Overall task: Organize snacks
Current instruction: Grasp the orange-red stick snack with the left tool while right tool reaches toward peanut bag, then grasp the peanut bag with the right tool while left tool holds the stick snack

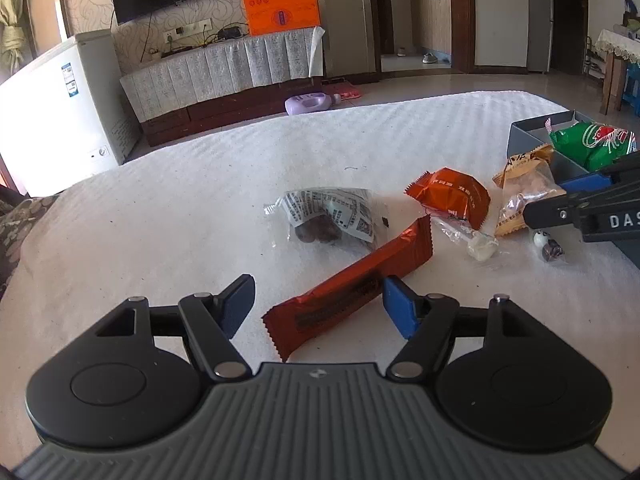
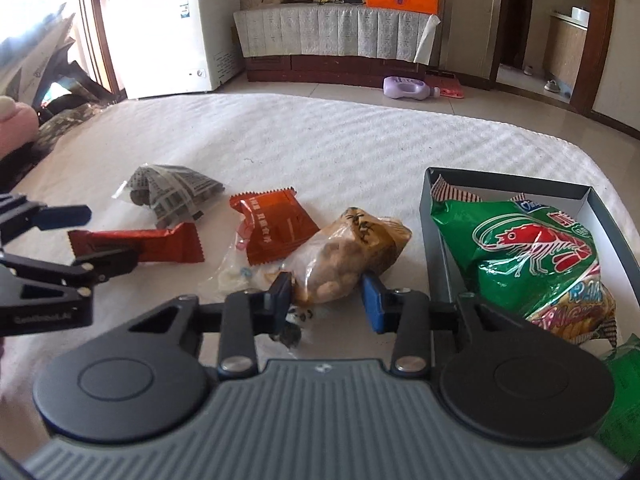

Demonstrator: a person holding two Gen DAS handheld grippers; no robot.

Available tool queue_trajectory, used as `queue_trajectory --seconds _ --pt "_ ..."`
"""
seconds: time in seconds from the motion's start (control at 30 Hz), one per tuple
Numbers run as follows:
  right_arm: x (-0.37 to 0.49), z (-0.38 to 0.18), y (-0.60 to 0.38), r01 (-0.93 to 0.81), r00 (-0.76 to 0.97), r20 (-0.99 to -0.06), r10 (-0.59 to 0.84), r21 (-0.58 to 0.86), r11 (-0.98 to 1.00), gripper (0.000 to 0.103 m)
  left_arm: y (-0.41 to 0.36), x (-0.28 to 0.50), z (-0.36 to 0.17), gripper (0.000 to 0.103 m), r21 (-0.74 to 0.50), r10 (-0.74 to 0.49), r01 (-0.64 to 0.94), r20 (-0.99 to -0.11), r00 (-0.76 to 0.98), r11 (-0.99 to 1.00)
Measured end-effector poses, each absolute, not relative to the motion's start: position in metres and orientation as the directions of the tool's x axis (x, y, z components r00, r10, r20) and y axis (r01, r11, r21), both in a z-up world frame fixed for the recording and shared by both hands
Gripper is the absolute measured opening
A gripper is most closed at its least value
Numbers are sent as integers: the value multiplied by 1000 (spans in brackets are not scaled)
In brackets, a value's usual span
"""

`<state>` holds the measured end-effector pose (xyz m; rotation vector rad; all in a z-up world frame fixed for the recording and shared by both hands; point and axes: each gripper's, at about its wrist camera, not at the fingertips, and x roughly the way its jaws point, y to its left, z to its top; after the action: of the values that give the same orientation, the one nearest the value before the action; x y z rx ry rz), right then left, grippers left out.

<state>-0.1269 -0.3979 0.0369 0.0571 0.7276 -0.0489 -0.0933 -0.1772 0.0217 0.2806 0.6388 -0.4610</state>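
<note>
The left gripper point(image 1: 318, 306) stood released around the red snack bar point(image 1: 352, 284). The right gripper point(image 2: 328, 300) straddled the tan nut bag point(image 2: 352, 256), jaws parted, pads not touching it.

In the left wrist view the grey box point(image 1: 532, 136) at the right edge is cut off by the frame and partly covered by the right gripper point(image 1: 532, 212), whose far finger hides behind the nut bag point(image 1: 520, 196). The small print on the printed packet point(image 1: 332, 212) is too small to read. In the right wrist view a second green packet point(image 2: 624, 392) at the lower right is mostly hidden by the gripper's body. A small dark candy point(image 2: 290, 336) below the left finger is blurred.
</note>
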Motion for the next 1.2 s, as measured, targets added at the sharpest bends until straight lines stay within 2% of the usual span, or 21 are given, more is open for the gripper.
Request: queue_trajectory --seconds 0.07,0.1,0.17,0.2,0.3,0.33,0.43,0.53,0.6,0.63,0.67,0.7,0.73,0.8,0.9,0.97,1.07,1.2 --pt "-131 39 -398 54 745 -666 -20 31 998 39 -179 -91 19 64 91 -351 514 -629 694 853" --pt "-133 38 -399 48 739 -674 -13 33 998 38 -181 -89 17 54 68 -372 531 -637 675 845" --pt "-139 39 -399 34 732 -681 1 38 999 38 -184 -90 17 49 71 -372 536 -642 670 841" --pt "-144 41 -399 25 727 -686 15 48 999 38 -185 -92 17 38 73 -378 547 -647 662 834" --pt "-159 47 -398 -21 707 -703 81 93 995 38 -188 -100 19 32 55 -401 578 -666 629 814" --pt "-166 49 -397 -42 694 -713 103 102 994 38 -186 -104 19 25 41 -414 589 -673 613 807" --pt "-184 52 -391 -102 656 -737 162 125 987 38 -180 -117 21 24 1 -438 609 -693 572 793" --pt "-198 49 -387 -132 621 -762 184 130 983 37 -178 -129 22 24 21 -431 622 -701 568 783" --pt "-202 46 -392 -77 610 -773 177 164 983 40 -178 -133 22 25 53 -407 610 -699 588 791" --pt "-203 45 -394 -50 615 -769 171 179 983 42 -179 -133 21 26 65 -393 601 -700 596 796" --pt "-203 45 -398 -25 626 -763 162 188 982 48 -179 -132 21 28 70 -384 594 -702 600 801" --pt "-202 46 -400 3 640 -753 151 199 980 56 -180 -131 21 37 75 -376 586 -700 607 807" --pt "-201 47 -403 31 656 -741 144 217 976 60 -182 -130 21 51 87 -363 576 -696 619 813" --pt "-198 48 -411 85 680 -719 141 269 959 68 -185 -127 22 65 119 -343 562 -684 644 818" --pt "-193 45 -422 169 706 -696 130 344 924 70 -189 -122 20 68 133 -334 558 -680 652 819" --pt "-187 42 -418 164 705 -697 132 342 925 70 -191 -119 19 68 128 -335 557 -682 650 820" --pt "-180 42 -397 106 712 -694 107 257 961 69 -193 -116 20 67 107 -343 558 -689 639 823" --pt "-177 55 -371 -53 767 -612 192 238 970 67 -189 -117 21 67 101 -340 552 -693 636 828"
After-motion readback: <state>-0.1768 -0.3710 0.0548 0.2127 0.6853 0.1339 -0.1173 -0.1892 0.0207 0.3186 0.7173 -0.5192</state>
